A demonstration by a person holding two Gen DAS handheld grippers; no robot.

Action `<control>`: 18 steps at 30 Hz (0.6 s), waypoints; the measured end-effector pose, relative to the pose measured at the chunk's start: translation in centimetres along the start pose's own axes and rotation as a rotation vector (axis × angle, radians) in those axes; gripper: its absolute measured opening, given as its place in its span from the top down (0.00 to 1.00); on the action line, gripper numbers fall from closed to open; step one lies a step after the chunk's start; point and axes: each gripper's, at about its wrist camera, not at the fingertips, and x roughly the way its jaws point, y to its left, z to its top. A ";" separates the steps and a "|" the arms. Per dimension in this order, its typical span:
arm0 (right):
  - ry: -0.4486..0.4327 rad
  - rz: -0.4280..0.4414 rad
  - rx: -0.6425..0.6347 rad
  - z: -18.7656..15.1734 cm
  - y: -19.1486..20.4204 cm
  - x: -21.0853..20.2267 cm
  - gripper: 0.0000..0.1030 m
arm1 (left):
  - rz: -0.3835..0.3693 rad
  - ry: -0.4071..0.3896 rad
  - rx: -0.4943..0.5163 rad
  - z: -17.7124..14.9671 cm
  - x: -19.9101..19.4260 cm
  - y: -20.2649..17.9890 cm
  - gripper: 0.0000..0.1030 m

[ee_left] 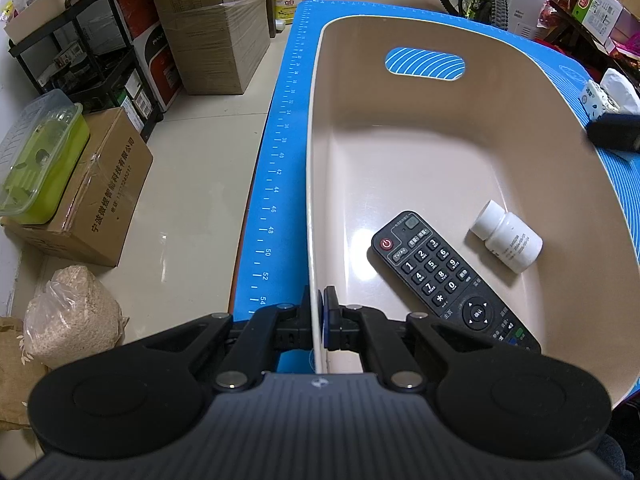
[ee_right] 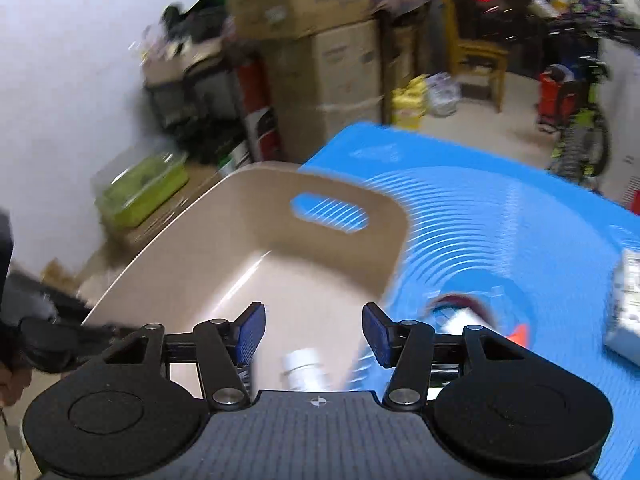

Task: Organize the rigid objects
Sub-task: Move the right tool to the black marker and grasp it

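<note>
Left gripper (ee_left: 319, 322), low centre, clamps beige bin (ee_left: 420, 168) wall; right gripper (ee_right: 314, 334) gapes, empty. Remote (ee_left: 448, 276) and white bottle (ee_left: 507, 237) lie inside bin, lower right. Risk: releasing the wall too soon lets bin slide on blue mat (ee_left: 280, 152).

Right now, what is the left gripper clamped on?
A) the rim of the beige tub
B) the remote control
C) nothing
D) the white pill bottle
A: the left gripper pinches the beige tub wall, while the remote control and white pill bottle lie loose inside.
</note>
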 end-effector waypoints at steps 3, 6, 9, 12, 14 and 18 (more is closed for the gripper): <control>-0.036 -0.063 0.046 0.2 -2.6 -1.3 0.39 | -0.001 0.000 -0.001 0.0 0.0 0.0 0.96; -0.041 -0.124 0.094 0.0 -5.0 -1.6 0.39 | -0.001 0.000 -0.001 0.0 0.0 0.0 0.95; -0.024 -0.171 0.160 -0.9 -7.4 -1.0 0.39 | 0.000 0.000 -0.001 0.0 0.0 0.0 0.95; -0.005 -0.213 0.187 -2.1 -8.9 0.2 0.39 | -0.001 0.000 0.000 0.0 0.0 0.0 0.95; 0.008 -0.237 0.164 -2.9 -9.4 1.1 0.39 | -0.001 0.000 -0.001 0.1 0.0 0.0 0.95; 0.057 -0.205 0.052 -4.2 -10.5 2.8 0.39 | -0.002 0.004 0.006 0.2 0.1 -0.1 0.95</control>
